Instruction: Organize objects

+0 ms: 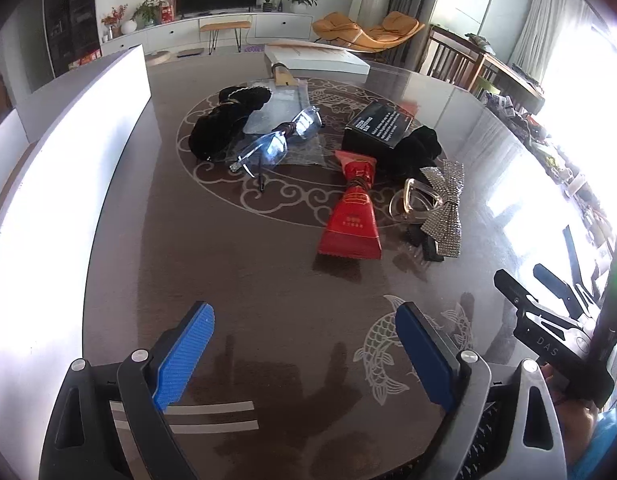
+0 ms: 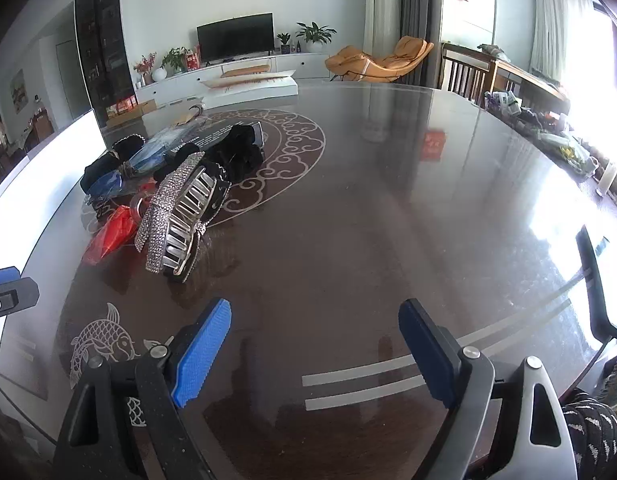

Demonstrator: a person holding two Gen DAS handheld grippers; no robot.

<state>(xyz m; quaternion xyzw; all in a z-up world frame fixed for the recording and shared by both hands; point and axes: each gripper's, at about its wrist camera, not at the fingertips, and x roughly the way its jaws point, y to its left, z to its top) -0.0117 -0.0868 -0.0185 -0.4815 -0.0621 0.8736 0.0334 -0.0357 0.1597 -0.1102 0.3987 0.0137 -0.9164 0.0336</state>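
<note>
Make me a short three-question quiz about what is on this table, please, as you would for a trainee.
1. True or false: the left gripper holds the red packet.
2. Which lies nearest the right gripper? A) glasses B) rhinestone hair claw C) black box
3. Fill in: a ____ is drawn on the table near both grippers.

Key: 1 false, both grippers are open and empty; 2 B; 3 fish.

A television (image 2: 235,42), potted plants (image 2: 314,34) and an orange lounge chair (image 2: 378,60) stand behind.
</note>
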